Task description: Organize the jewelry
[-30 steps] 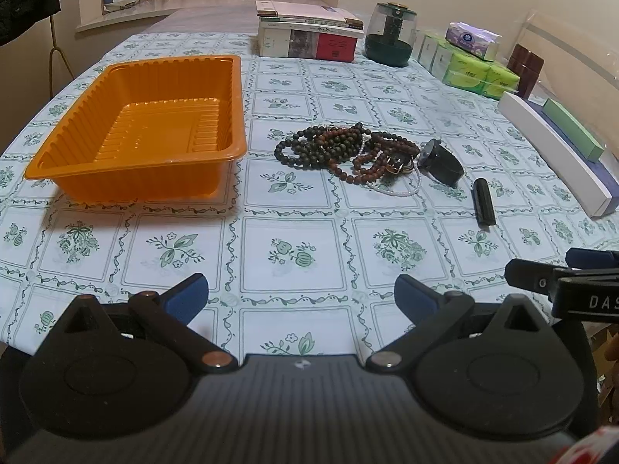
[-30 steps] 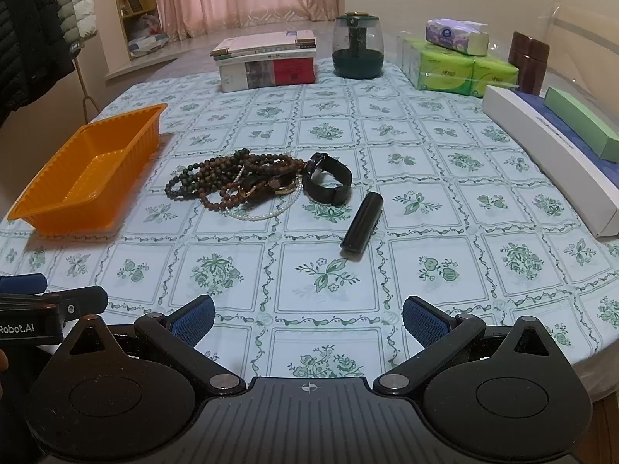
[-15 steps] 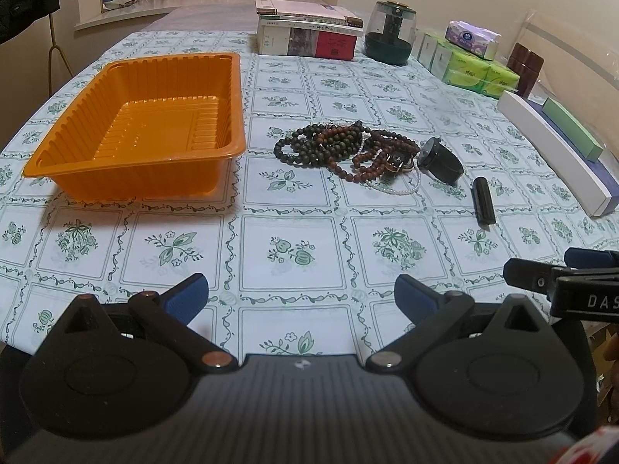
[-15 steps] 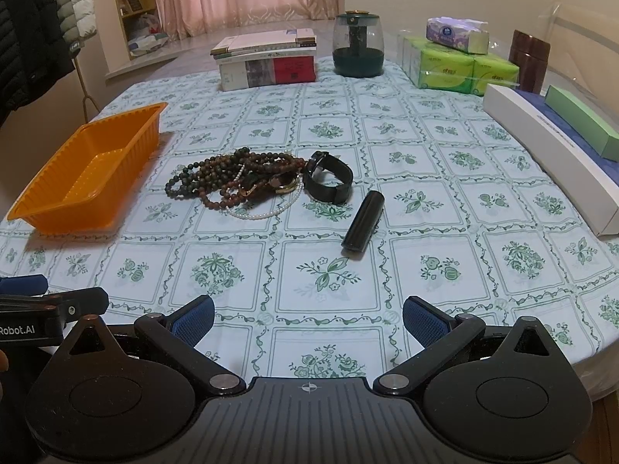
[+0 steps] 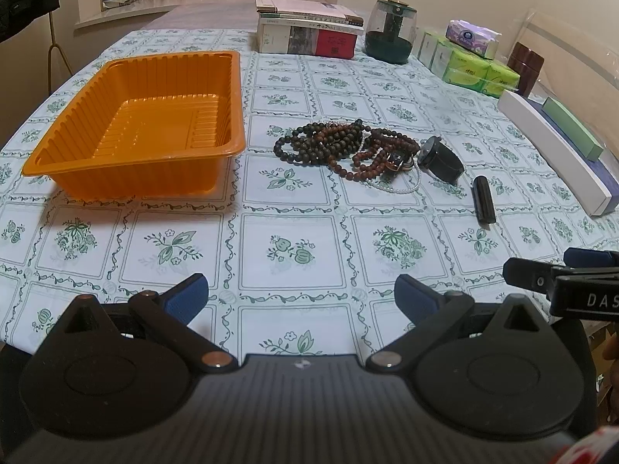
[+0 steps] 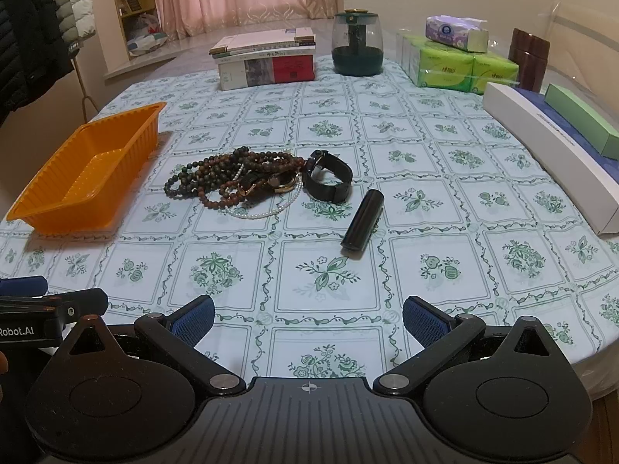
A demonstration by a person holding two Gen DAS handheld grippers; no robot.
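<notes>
An empty orange tray sits at the table's left. To its right lies a tangled pile of dark bead bracelets with a white pearl strand, a gold-rimmed watch and a black watch. A black cylinder lies further right. My left gripper is open and empty near the front edge. My right gripper is open and empty, well short of the pile.
Stacked books, a dark green jar, tissue packs and a brown canister stand at the back. Long white, blue and green boxes lie along the right edge. The table's rounded edge is near.
The left gripper has tilted or shifted slightly, so the tray and beads sit a little lower in its view. The right gripper has hardly moved. Both stay open.
</notes>
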